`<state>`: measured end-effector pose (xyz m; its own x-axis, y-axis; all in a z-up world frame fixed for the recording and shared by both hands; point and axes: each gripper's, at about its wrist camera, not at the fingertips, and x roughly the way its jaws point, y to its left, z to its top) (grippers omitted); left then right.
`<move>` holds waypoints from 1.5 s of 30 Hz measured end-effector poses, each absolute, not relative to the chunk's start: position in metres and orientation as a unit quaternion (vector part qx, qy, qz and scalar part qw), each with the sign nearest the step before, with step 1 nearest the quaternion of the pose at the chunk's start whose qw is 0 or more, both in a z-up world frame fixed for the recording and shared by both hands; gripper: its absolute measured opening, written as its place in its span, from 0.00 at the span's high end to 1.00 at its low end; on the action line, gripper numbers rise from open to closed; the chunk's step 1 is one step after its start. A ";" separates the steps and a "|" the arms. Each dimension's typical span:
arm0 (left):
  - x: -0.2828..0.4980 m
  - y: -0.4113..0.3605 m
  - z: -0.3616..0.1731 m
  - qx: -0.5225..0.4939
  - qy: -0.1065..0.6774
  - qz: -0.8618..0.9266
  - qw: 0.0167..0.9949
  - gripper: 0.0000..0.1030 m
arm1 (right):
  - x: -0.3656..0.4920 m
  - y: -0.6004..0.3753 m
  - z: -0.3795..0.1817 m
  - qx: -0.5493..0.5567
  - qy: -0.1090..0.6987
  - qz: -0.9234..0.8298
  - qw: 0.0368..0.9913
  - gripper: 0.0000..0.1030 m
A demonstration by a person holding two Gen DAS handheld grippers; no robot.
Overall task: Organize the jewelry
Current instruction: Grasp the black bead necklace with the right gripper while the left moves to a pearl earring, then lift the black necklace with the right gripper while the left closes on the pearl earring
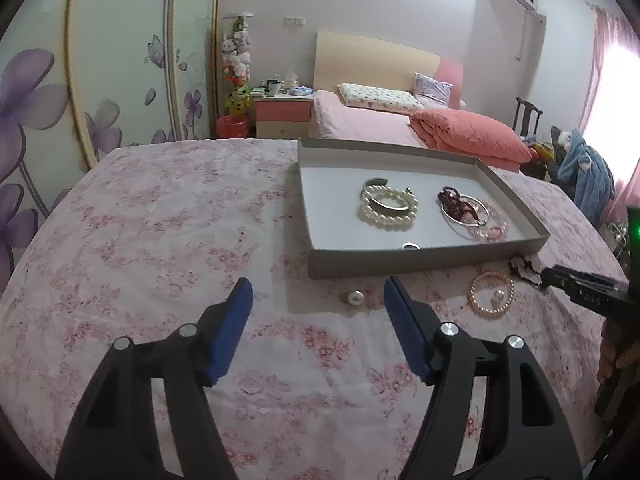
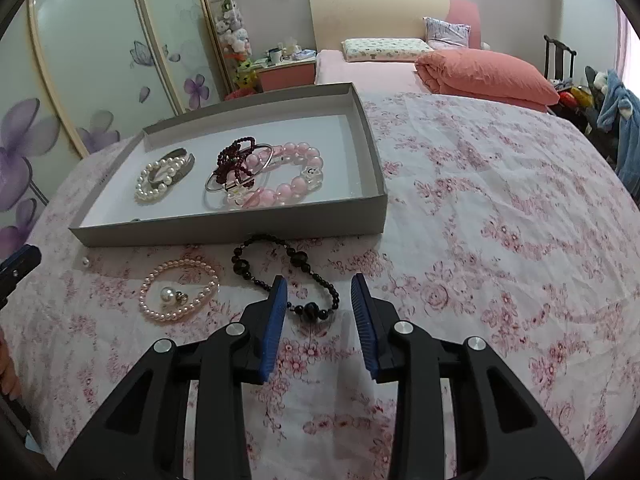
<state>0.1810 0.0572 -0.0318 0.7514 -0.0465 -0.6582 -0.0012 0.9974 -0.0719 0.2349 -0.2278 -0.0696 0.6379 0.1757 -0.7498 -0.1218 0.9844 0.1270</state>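
Tray (image 2: 376, 168) holds approx 4 pcs; black beads (image 2: 256, 276), pearl bracelet (image 2: 148, 304) left at 6 o'clock. Both grippers (image 1: 318, 300) (image 2: 319, 300) open, empty.

Tray (image 1: 420, 258) wall half hides a small ring (image 1: 411, 245); earring (image 2: 183, 297) clasp indistinct.
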 end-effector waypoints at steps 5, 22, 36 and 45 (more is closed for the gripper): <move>0.182 0.049 -0.037 -0.026 0.360 -0.018 0.933 0.34 | 0.237 -0.227 -0.077 0.021 0.427 0.073 0.901 0.84; 0.221 0.020 -0.072 0.025 0.428 0.006 0.903 0.48 | 0.221 -0.234 -0.075 0.010 0.428 0.070 0.901 0.87; 0.236 0.014 -0.079 0.017 0.435 0.009 0.900 0.64 | 0.220 -0.235 -0.075 0.008 0.428 0.069 0.901 0.87; 0.238 0.013 -0.078 0.019 0.436 0.010 0.900 0.64 | 0.220 -0.234 -0.075 0.008 0.428 0.069 0.901 0.86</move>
